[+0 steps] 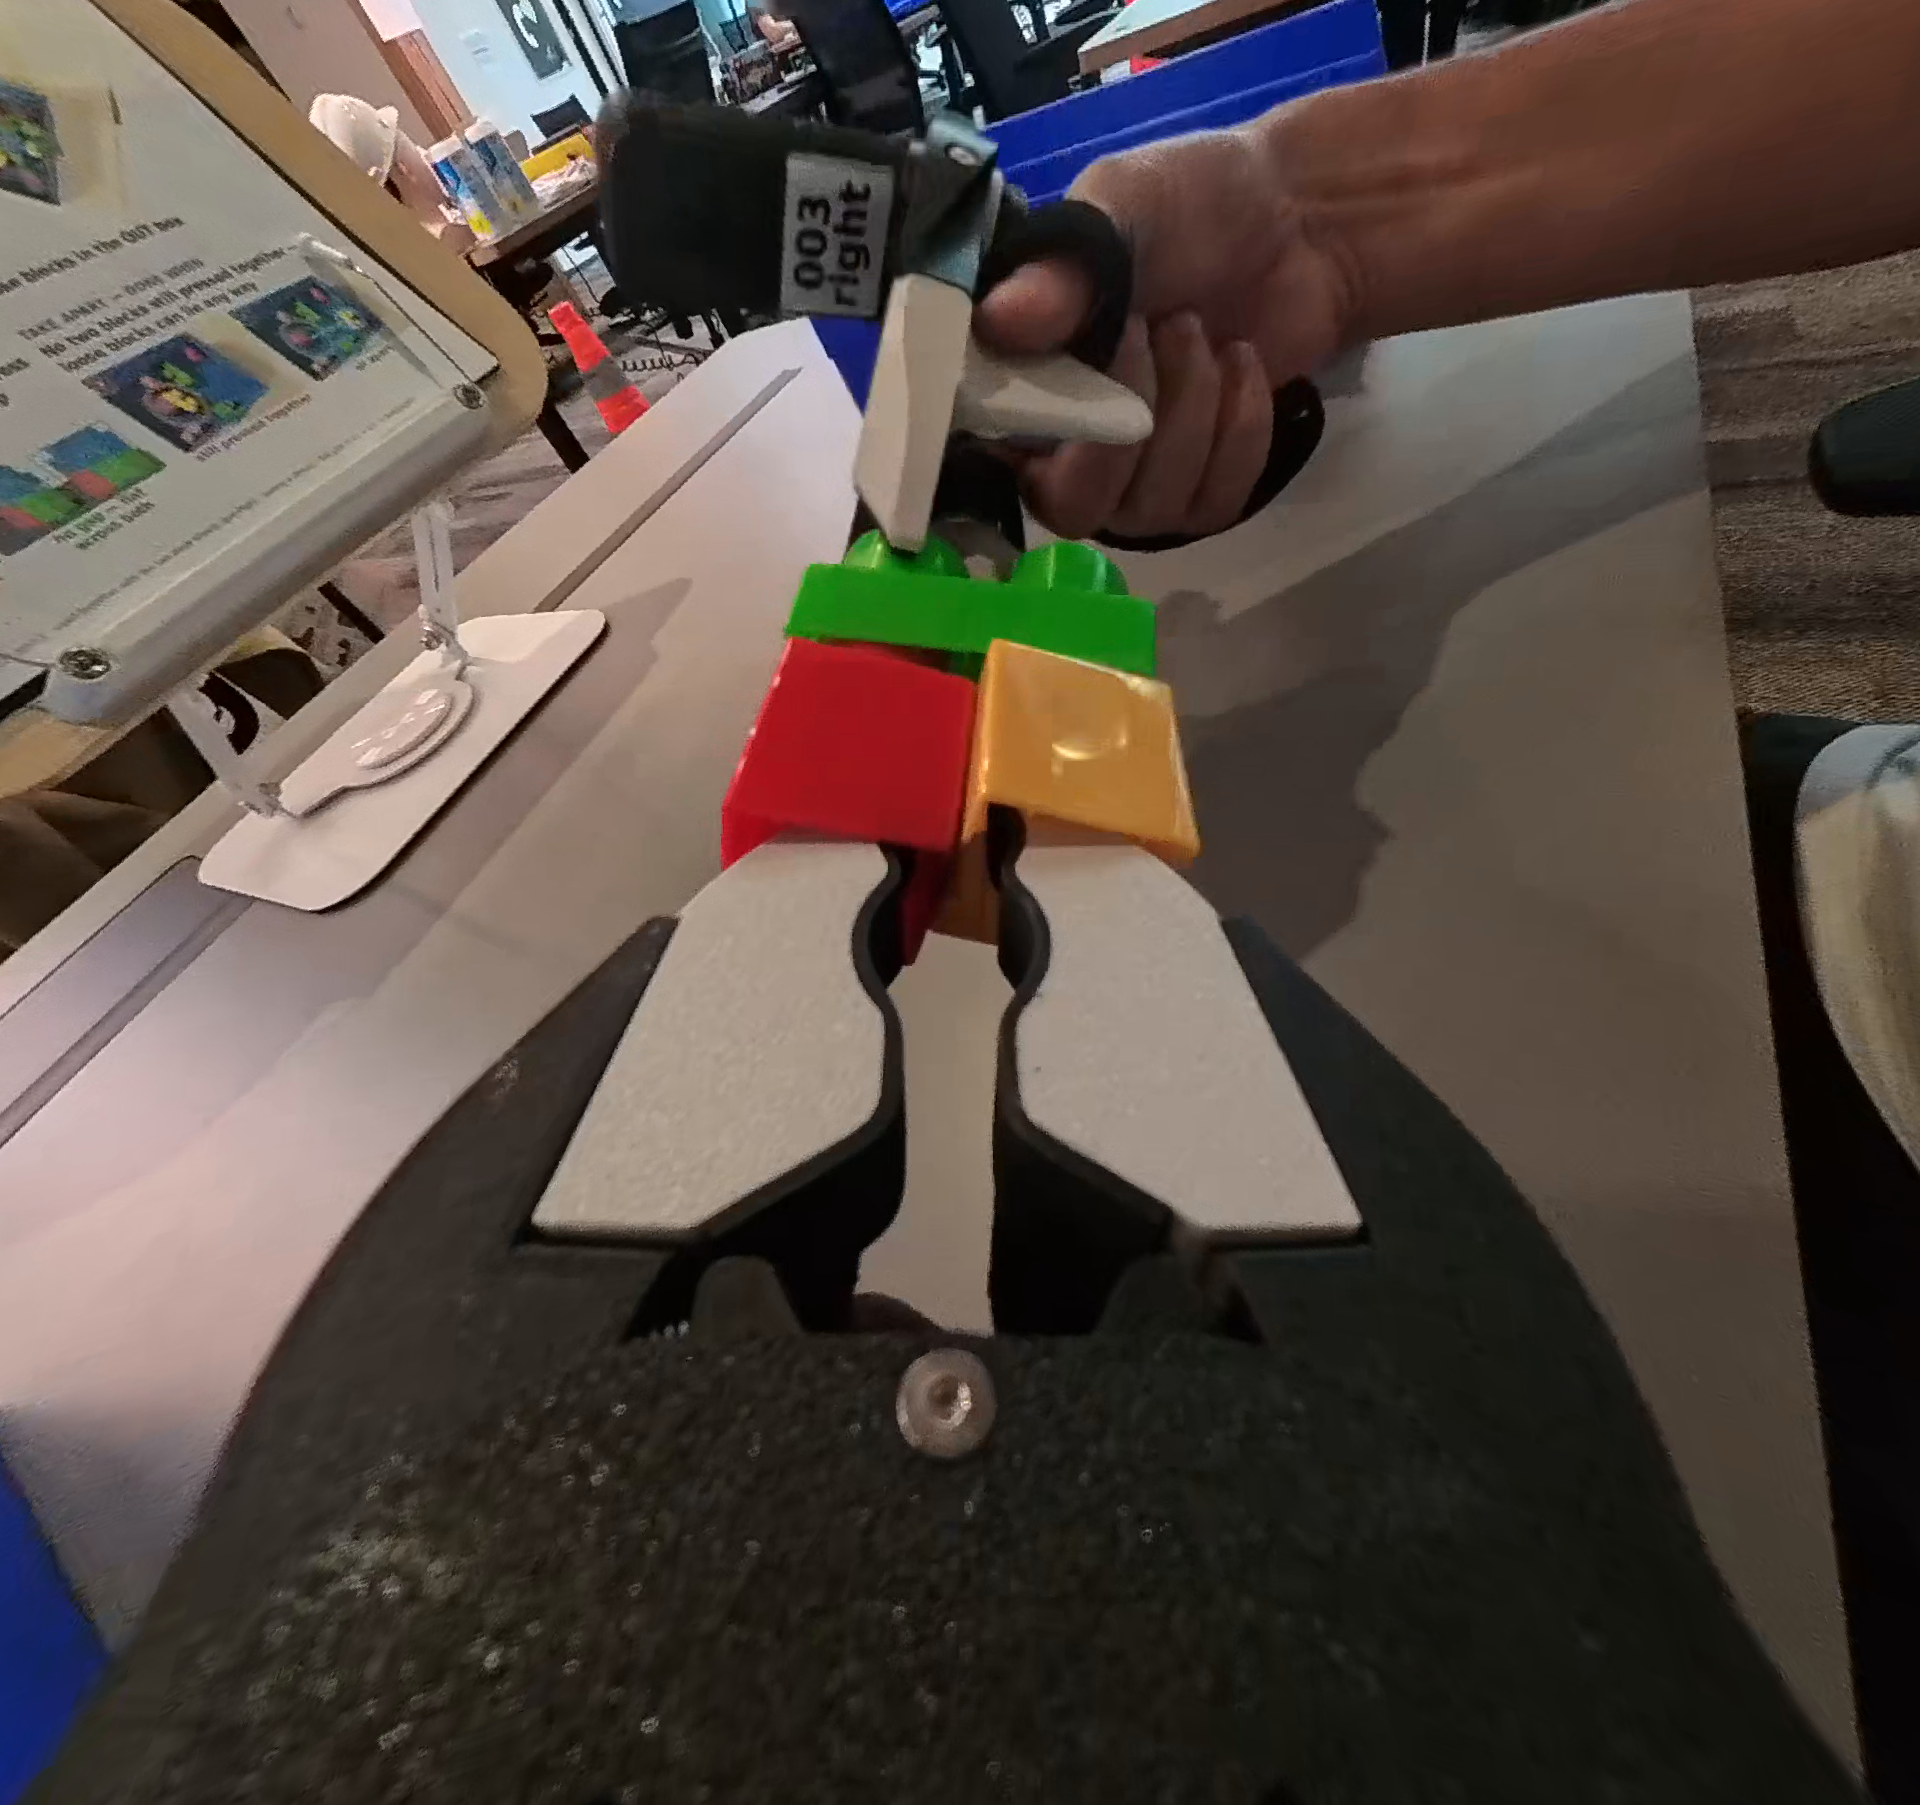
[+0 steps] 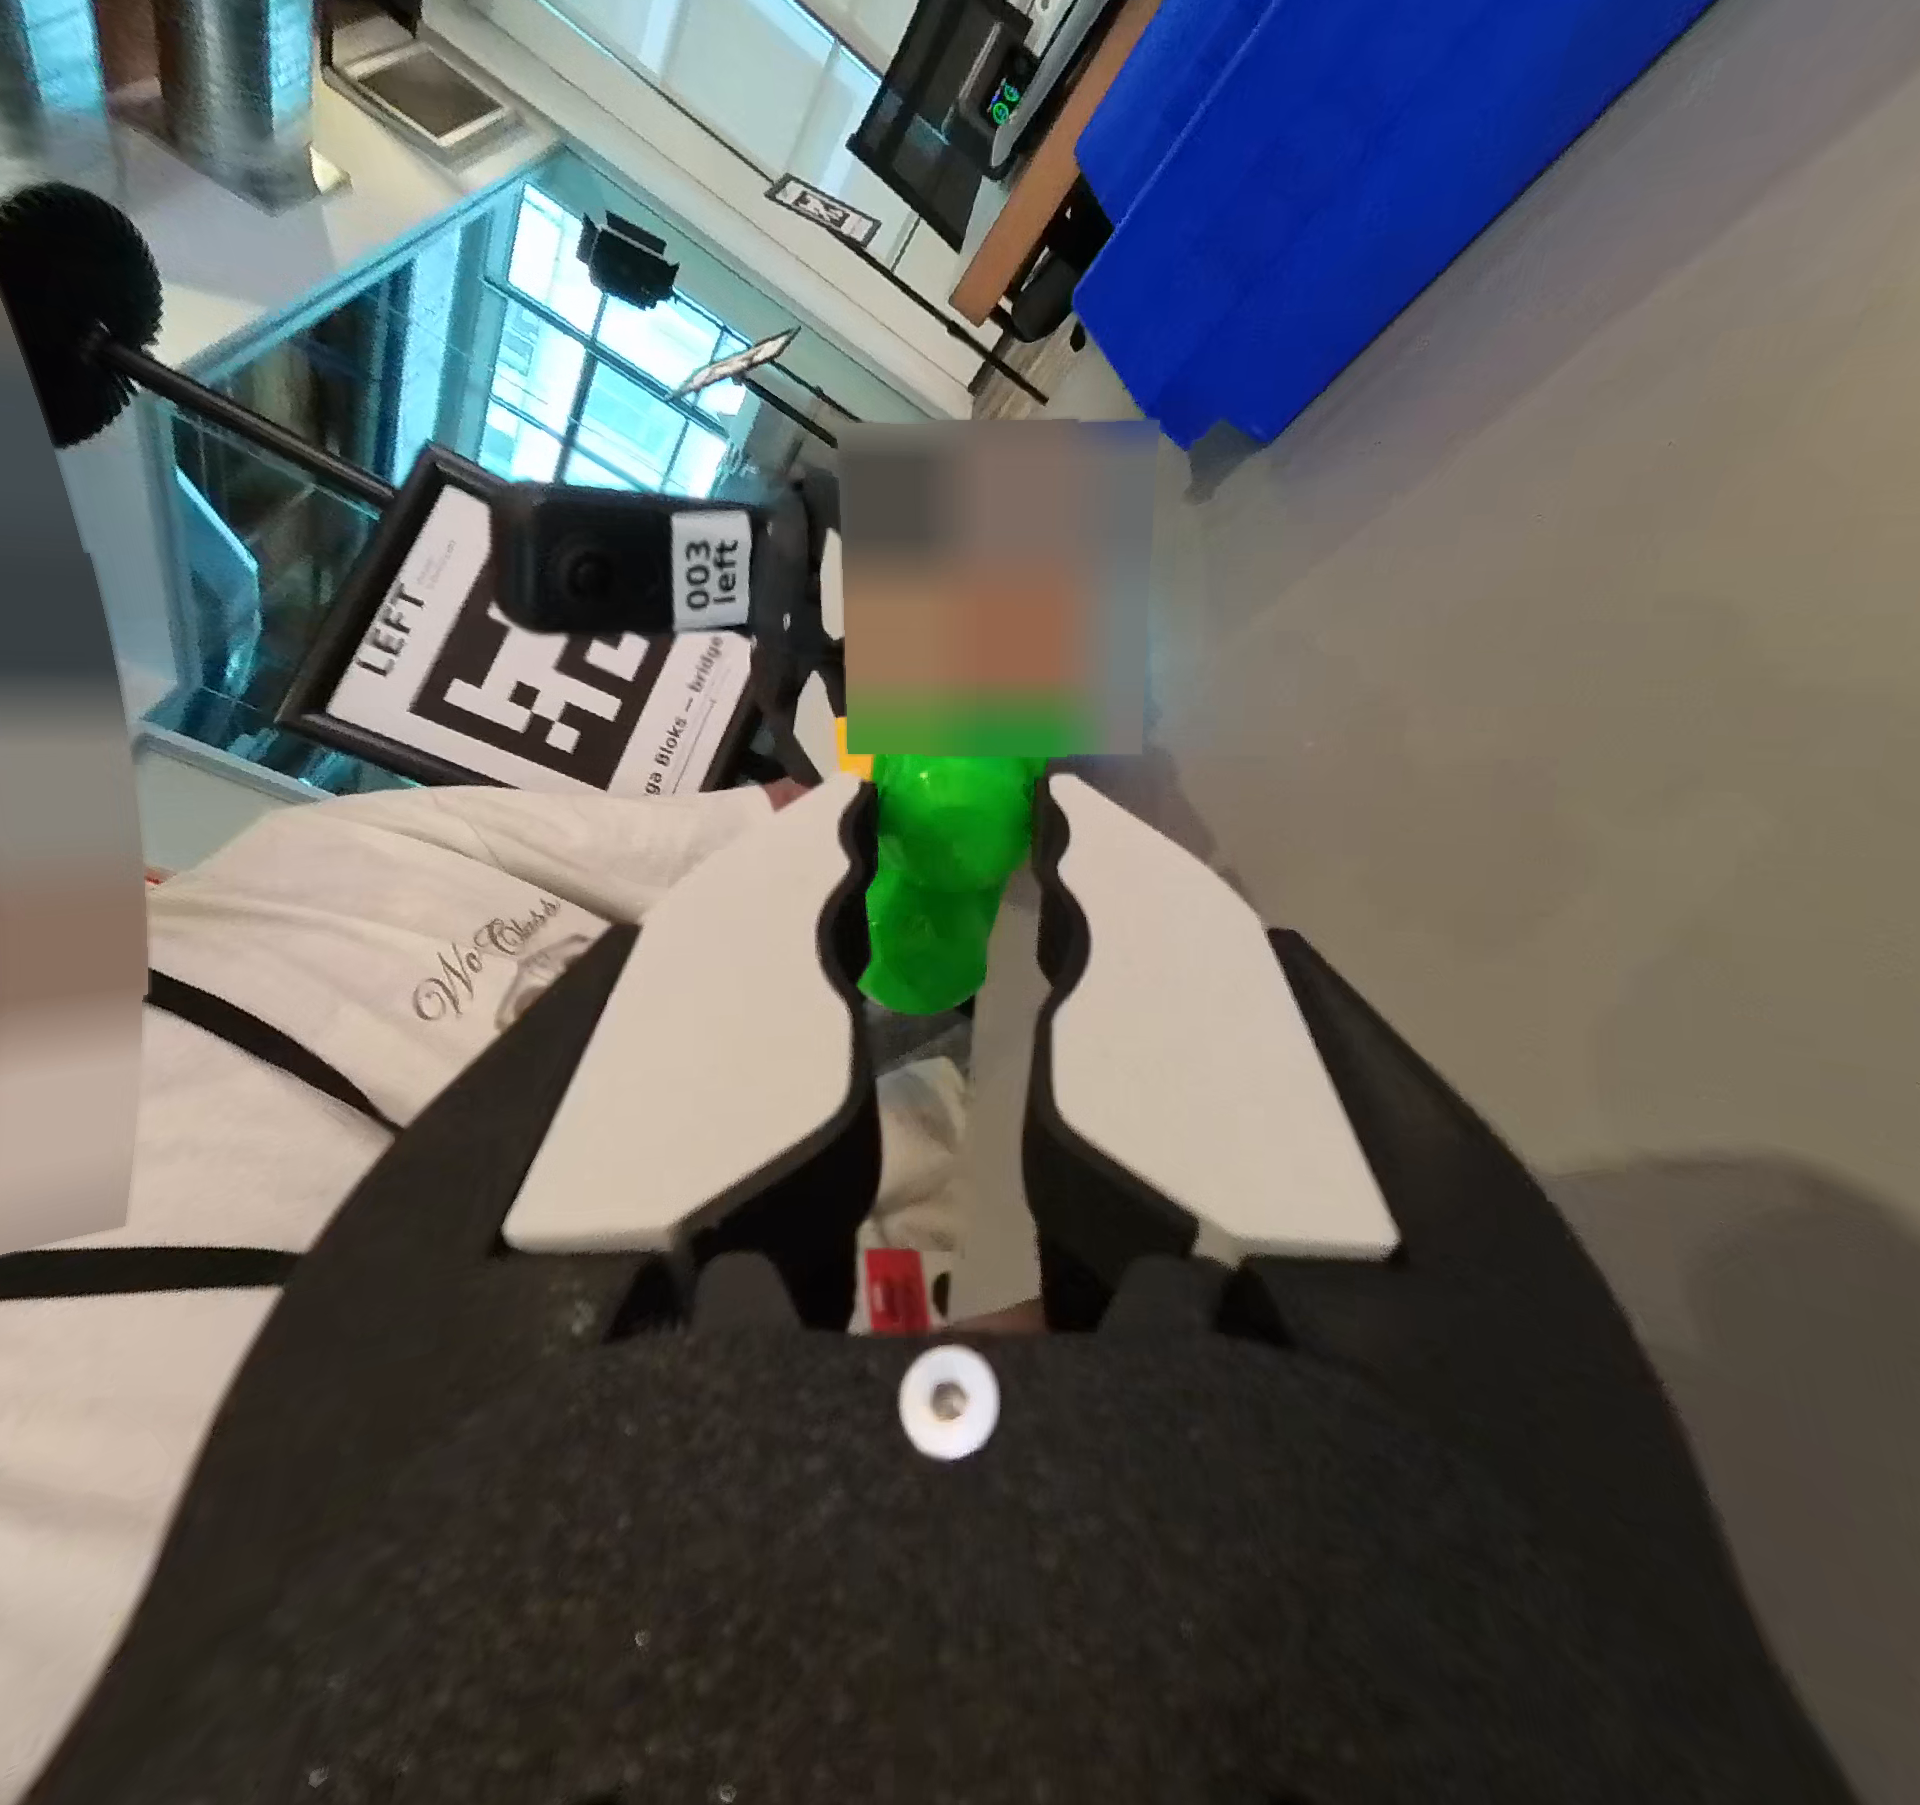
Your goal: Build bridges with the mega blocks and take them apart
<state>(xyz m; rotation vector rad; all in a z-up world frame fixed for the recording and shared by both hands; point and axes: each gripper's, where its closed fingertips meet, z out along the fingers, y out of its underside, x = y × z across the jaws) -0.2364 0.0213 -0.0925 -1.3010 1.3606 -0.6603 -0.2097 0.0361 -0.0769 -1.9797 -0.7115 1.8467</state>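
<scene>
Your left tool narrow, clamped on red block and orange block, held above grey counter. Green block bridges both, just ahead. Your right tool grips green block's stud from opposite side.

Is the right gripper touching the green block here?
Touching. In the right wrist view the right gripper has the green block pressed between its fingers; the left wrist view shows a fingertip on a stud.
</scene>
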